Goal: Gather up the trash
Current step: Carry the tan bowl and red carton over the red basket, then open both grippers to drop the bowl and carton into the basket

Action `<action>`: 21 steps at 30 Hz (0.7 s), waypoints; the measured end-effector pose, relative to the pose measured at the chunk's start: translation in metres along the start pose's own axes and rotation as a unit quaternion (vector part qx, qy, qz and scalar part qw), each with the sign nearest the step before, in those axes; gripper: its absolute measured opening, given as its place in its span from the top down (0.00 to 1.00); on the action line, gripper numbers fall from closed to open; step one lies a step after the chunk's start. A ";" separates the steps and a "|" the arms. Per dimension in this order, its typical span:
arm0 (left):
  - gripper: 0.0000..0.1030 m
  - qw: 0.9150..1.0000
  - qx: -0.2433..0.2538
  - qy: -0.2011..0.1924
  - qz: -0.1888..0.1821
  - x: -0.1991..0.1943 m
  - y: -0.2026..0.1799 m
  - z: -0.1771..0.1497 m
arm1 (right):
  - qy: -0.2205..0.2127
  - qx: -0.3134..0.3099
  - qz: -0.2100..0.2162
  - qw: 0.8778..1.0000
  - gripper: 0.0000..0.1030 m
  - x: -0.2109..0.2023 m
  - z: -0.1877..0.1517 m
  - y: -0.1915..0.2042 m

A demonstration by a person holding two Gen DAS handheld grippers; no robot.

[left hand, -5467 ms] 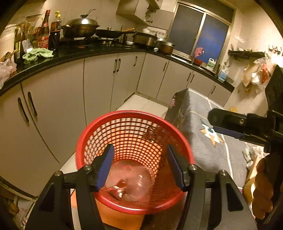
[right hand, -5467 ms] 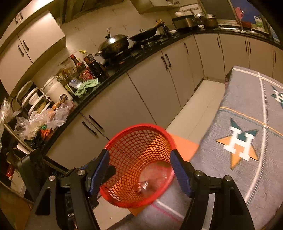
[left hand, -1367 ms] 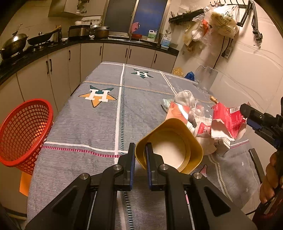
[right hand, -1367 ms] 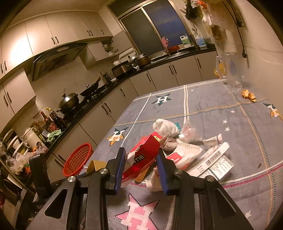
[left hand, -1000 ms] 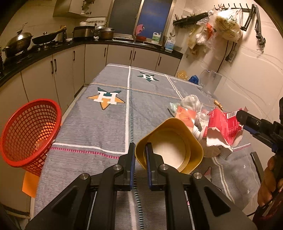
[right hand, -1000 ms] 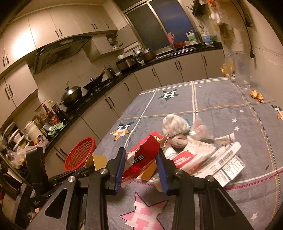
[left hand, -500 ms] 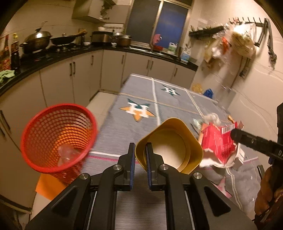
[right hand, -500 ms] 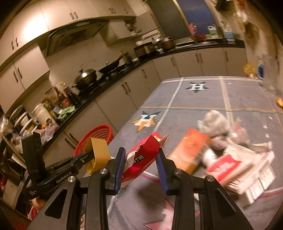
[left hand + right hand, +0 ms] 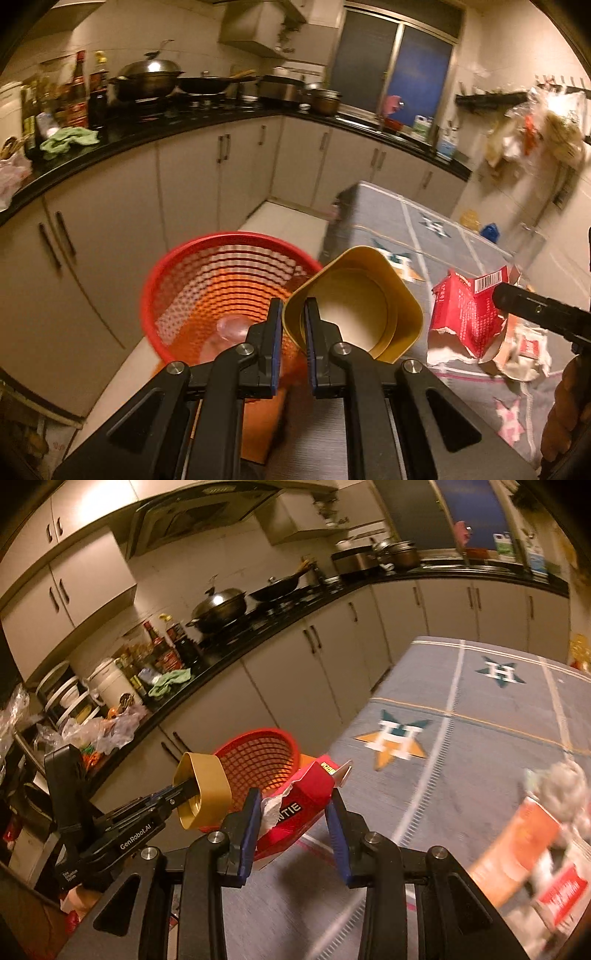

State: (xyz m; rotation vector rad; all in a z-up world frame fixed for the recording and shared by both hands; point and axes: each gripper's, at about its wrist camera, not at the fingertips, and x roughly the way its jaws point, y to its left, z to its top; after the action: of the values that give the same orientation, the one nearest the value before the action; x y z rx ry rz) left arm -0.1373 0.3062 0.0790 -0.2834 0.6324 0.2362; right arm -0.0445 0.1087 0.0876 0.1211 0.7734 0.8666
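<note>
My left gripper [image 9: 293, 321] is shut on the rim of a yellow paper bowl [image 9: 365, 314], held in the air just right of the red mesh basket [image 9: 207, 280] that stands on the floor by the table edge. A clear plastic item [image 9: 232, 330] lies in the basket. My right gripper [image 9: 293, 808] is shut on a torn red carton [image 9: 303, 805], held above the table near the basket [image 9: 258, 760]. The bowl [image 9: 201, 790] and the left gripper also show in the right wrist view. The carton [image 9: 469, 314] shows at the right of the left wrist view.
The table [image 9: 461, 716] has a grey cloth with star prints. More trash, an orange carton [image 9: 517, 845] and crumpled wrappers [image 9: 565, 782], lies at its right. Kitchen cabinets [image 9: 192, 184] and a black counter with pots stand behind the basket.
Both grippers have swung left from the trash pile toward the basket, carrying the bowl and the carton. The basket now sits closer and more central in the left wrist view.
</note>
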 end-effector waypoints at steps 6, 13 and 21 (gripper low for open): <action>0.90 0.999 -0.001 0.002 0.035 0.009 0.022 0.003 | 0.008 -0.011 0.004 1.000 0.63 0.038 0.019 0.015; 0.90 0.998 -0.008 0.013 0.059 0.026 0.042 0.000 | 0.021 -0.022 -0.004 1.000 0.63 0.078 0.036 0.027; 0.90 0.997 -0.018 0.033 0.066 0.047 0.054 -0.003 | 0.039 -0.022 -0.005 0.999 0.61 0.116 0.044 0.035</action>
State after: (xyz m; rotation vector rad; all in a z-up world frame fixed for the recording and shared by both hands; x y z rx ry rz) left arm -0.1185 0.3622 0.0380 -0.2849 0.7139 0.3670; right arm 0.0082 0.2248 0.0677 0.0437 0.8267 0.8831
